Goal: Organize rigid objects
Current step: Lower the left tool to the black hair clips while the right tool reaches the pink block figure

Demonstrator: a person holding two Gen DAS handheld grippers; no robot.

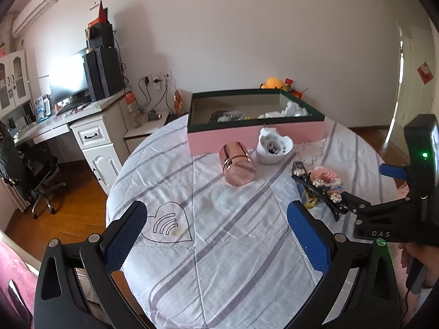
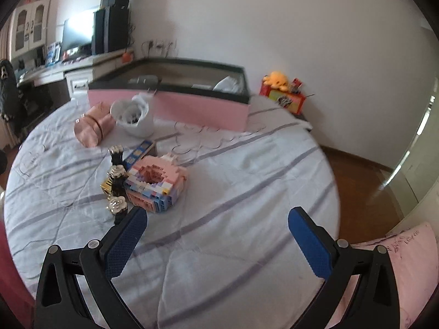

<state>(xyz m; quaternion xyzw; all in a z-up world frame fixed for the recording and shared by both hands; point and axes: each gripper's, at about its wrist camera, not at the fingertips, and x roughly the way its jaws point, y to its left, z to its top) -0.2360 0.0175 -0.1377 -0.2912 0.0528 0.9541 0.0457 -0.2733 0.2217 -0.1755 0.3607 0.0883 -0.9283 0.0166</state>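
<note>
Bed: white quilt (image 1: 219,246) with grey stripes and an outlined heart print near its left edge; every task thing lies on it.
Storage box: pink box (image 1: 255,134) with a dark green rim, open-topped, at the far edge of the bed; some white and dark things lie inside, too small to tell apart.
Rose-gold cylinder: metallic canister (image 1: 237,166) lying on its side just in front of the box, toward its left end.
White bowl: rounded white container (image 1: 274,148) beside the canister on its right, close to the box wall, with small dark bits inside.
Brick model: pastel block-built piece (image 2: 156,183), pink, blue and white, hollow in the middle, near the middle of the bed.
Hair clip: long black clip (image 2: 117,183) with silver flower ornaments, lying against the left side of the brick model and over a blue and yellow flat box (image 2: 140,150).
Left gripper: left gripper (image 1: 216,235) with its blue-padded fingers spread wide and nothing between them, over the near part of the quilt.
Right gripper: right gripper (image 2: 216,235), jaws wide apart and empty; in its own view the left finger's tip (image 2: 137,220) is right at the near end of the clip, contact unclear.
Surroundings: white desk (image 1: 82,126) with a monitor to the left of the bed; a yellow plush toy (image 2: 275,81) on a box by the wall.
</note>
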